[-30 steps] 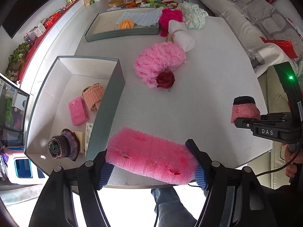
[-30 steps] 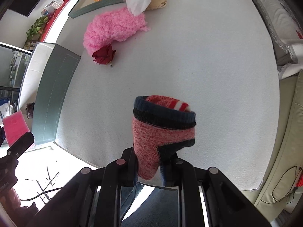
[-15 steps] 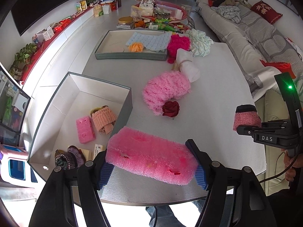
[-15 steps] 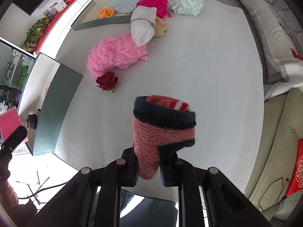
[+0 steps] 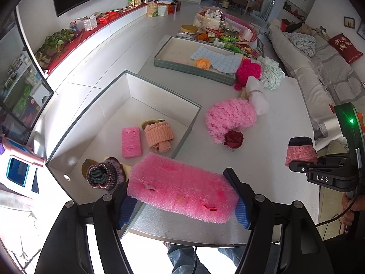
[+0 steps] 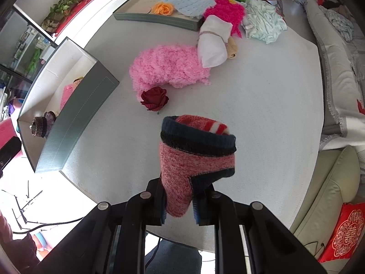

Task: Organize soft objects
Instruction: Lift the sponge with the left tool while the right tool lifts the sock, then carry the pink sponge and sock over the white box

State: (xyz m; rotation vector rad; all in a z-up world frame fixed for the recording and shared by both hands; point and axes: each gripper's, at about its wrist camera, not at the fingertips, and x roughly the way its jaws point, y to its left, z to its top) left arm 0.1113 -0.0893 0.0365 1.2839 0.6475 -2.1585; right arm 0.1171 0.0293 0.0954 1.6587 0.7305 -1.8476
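My left gripper (image 5: 182,202) is shut on a big pink foam sponge (image 5: 182,194), held by its two ends above the near corner of the open grey box (image 5: 159,86). Inside that box lie a small pink sponge (image 5: 131,142), a rolled peach knit (image 5: 159,135) and a dark knitted roll (image 5: 102,175). My right gripper (image 6: 179,207) is shut on a rolled red and navy sock (image 6: 196,157), which hangs over the white table (image 6: 262,118). In the left wrist view that sock (image 5: 300,151) shows at the right, in the other gripper.
On the table lie a red rose (image 6: 154,98), a fluffy pink cloth (image 6: 168,66), a tied white cloth roll (image 6: 214,43), a magenta fluffy piece (image 6: 224,11) and a mint cloth (image 6: 264,22). A shallow grey tray (image 5: 194,68) holds an orange flower and a blue mat. A sofa (image 5: 319,73) runs along the right.
Both grippers have risen and rolled with their loads still held. The left wrist view now looks deeper into the grey box, and more of the far table shows in both views.
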